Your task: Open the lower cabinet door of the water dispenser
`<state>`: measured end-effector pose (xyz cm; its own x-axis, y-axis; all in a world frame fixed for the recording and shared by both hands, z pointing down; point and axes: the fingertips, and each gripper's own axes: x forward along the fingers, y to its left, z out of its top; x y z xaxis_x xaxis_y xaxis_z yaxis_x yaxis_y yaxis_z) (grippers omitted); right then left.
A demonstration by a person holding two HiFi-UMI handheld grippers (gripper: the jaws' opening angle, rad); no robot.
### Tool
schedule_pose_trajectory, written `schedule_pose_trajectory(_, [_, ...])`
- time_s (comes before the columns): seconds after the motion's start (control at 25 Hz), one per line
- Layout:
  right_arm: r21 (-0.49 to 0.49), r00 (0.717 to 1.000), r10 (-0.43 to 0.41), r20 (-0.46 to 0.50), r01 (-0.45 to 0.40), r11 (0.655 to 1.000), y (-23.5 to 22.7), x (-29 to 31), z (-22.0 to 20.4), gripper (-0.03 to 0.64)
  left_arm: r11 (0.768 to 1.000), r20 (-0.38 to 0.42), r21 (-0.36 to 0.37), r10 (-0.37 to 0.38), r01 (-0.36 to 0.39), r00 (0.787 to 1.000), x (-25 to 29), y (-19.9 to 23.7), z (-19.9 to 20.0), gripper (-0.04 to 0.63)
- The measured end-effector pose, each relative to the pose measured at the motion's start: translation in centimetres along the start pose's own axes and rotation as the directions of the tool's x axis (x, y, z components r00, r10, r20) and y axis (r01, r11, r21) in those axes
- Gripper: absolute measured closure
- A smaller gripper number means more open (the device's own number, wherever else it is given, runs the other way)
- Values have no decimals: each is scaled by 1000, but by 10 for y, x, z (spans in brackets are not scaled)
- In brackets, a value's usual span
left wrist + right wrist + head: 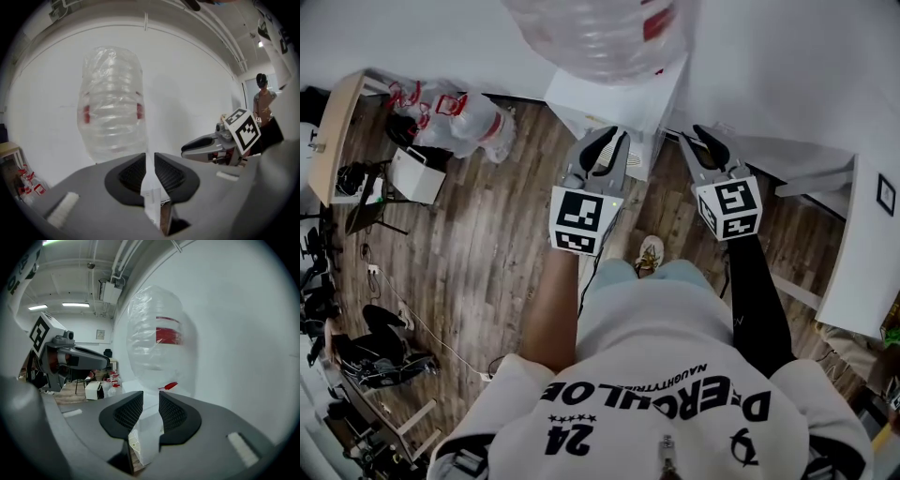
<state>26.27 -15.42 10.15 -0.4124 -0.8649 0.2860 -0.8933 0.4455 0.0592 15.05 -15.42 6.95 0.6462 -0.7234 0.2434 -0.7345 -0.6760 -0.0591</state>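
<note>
The left gripper (619, 136) and right gripper (705, 133) hang side by side before the water dispenser (614, 98), jaws slightly apart and pinching nothing. Its lower door sits somewhere beneath them, out of sight from above, and I'd guess they are lining up to reach it.

Water dispenser (617, 98): white, boxy cabinet, upright on the wood floor, back against the white wall. Seen steeply from above in the head view, so its flat top shows best.

Bottle (591, 33): large, clear, ribbed, with red label patches on its sides. It sits upside down on the dispenser's top, centred.

Front face (640, 157): white, heavily foreshortened. Lower cabinet door not separately made out; open or closed cannot be told. The right gripper view shows a small round grille low on the white body.
</note>
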Motion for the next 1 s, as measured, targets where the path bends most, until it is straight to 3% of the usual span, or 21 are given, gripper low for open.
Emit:
schedule_pose_trajectory(0.56, [110, 991, -16, -134, 31, 993, 6, 11, -110, 529, 1000, -128, 14, -18, 20, 992, 23, -10, -70, 534])
schedule_pose_trajectory(1.0, [163, 981, 30, -194, 2, 987, 23, 26, -177, 529, 995, -256, -8, -94, 95, 962, 46, -34, -137, 534])
